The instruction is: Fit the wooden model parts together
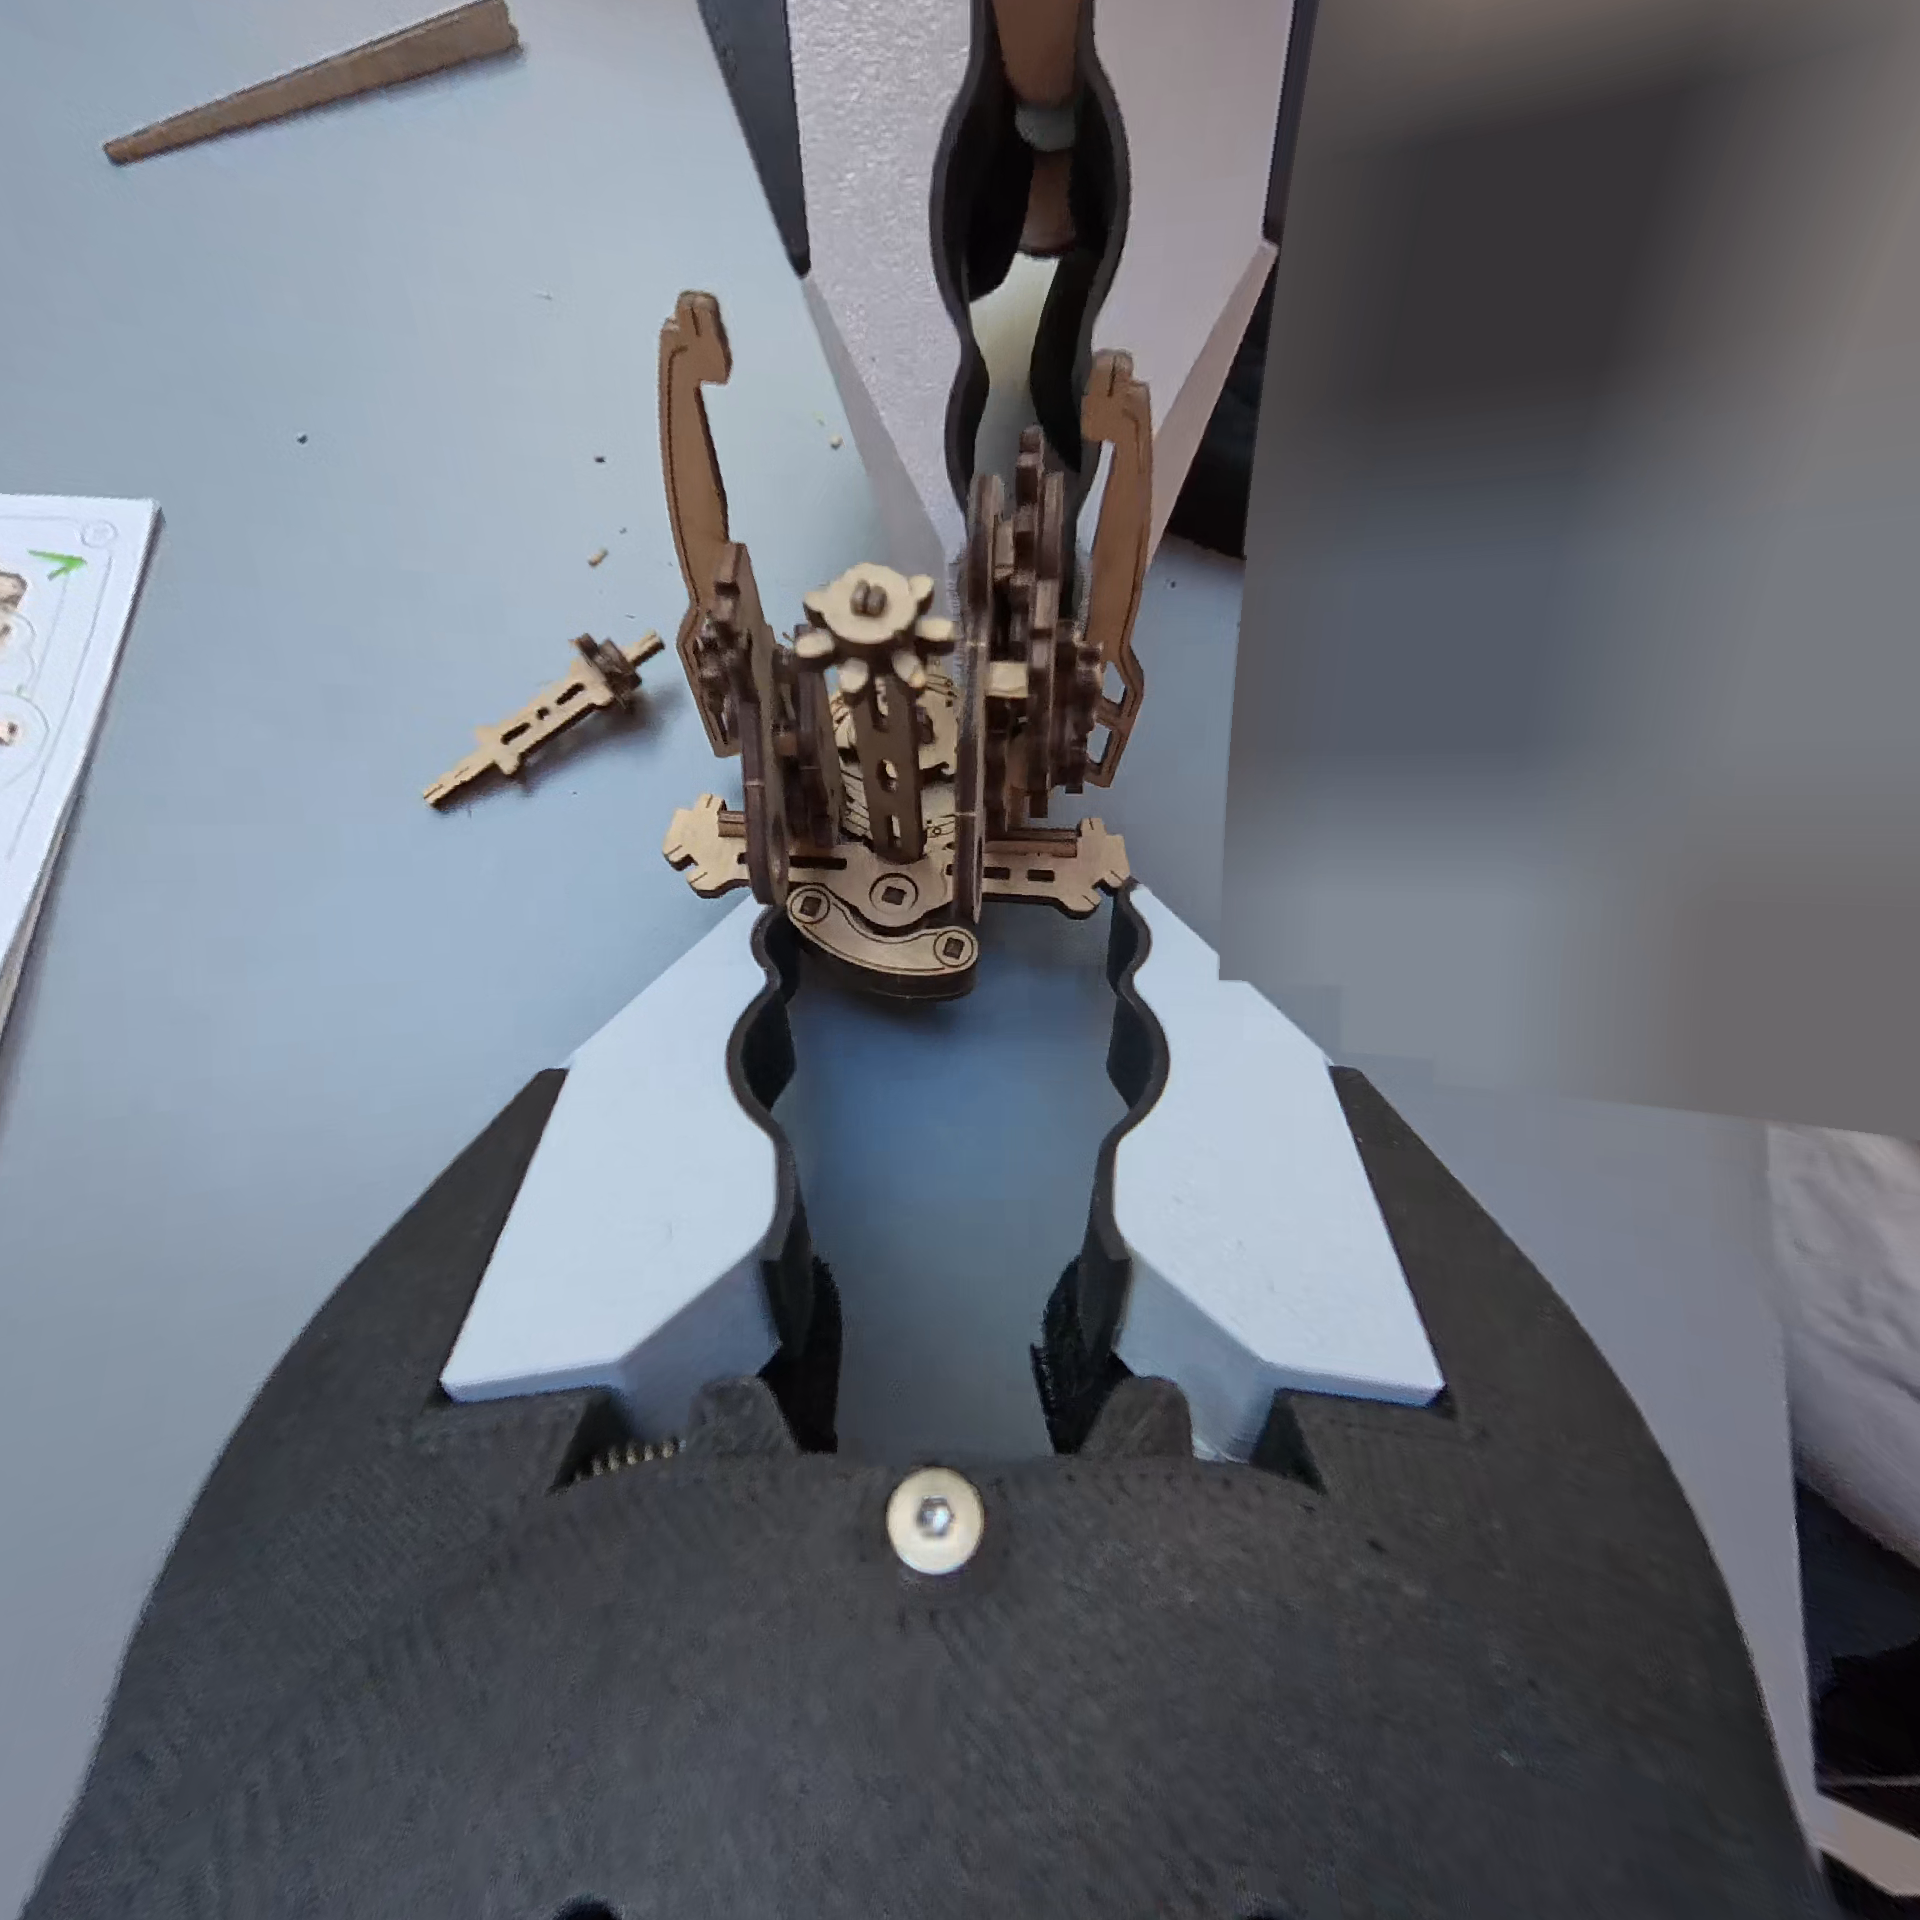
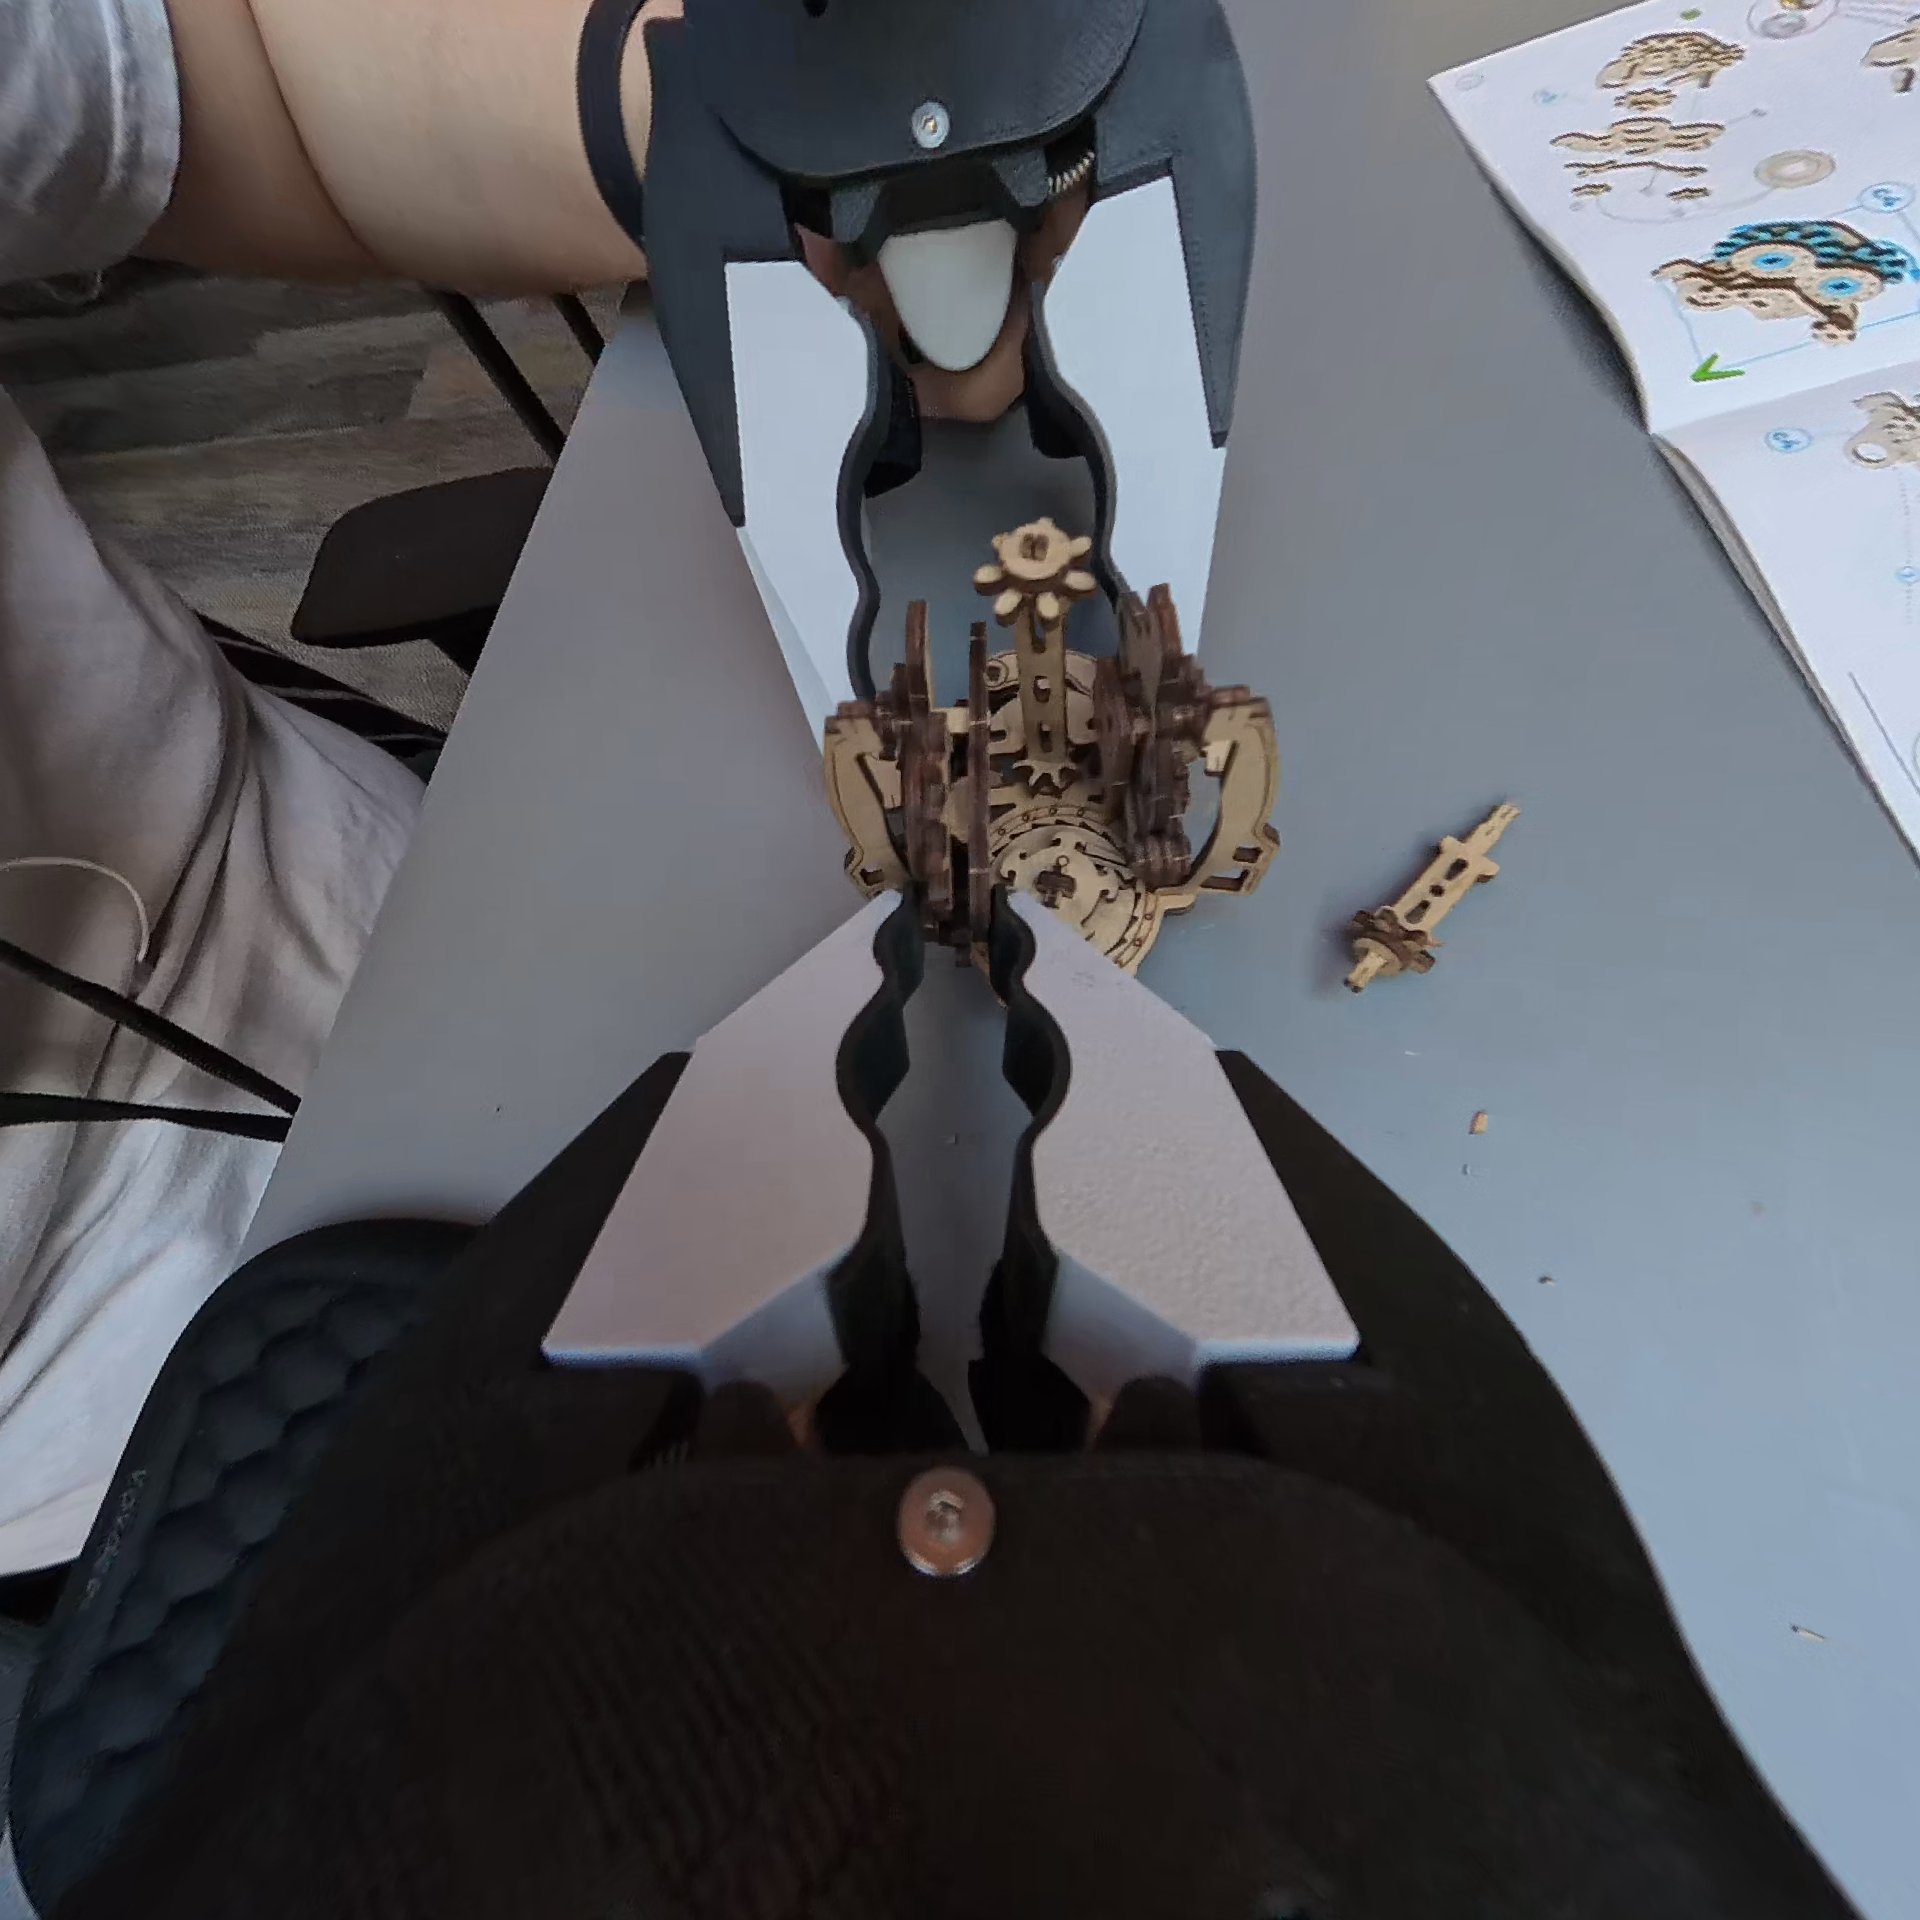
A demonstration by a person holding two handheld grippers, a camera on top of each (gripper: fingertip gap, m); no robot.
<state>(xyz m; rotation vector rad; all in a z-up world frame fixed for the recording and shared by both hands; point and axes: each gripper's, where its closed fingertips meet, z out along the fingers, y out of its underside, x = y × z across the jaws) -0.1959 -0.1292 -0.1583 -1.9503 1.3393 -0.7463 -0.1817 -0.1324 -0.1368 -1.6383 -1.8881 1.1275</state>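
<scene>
A wooden gear model (image 1: 883, 727) stands on the grey table (image 1: 312, 935), with a round base, upright plates, gear stacks and two tall curved arms. My left gripper (image 1: 951, 920) is open, its fingertips on either side of the model's near base edge. It also shows at the top of the right wrist view (image 2: 989, 634). My right gripper (image 2: 951, 920) is shut on an upright gear stack at the model's edge (image 2: 951, 883). In the left wrist view it reaches in from the far side (image 1: 1023, 457). A small loose wooden axle with a gear (image 1: 540, 717) lies beside the model (image 2: 1429, 899).
An open instruction booklet (image 2: 1714, 260) lies on the table, at the left edge in the left wrist view (image 1: 52, 727). A long wooden wedge (image 1: 312, 83) lies at the far left. A person's forearm (image 2: 416, 135) and clothed lap (image 2: 156, 831) are beyond the table edge. Small wood chips dot the table. My two grippers' fingertips are within a few centimetres of each other.
</scene>
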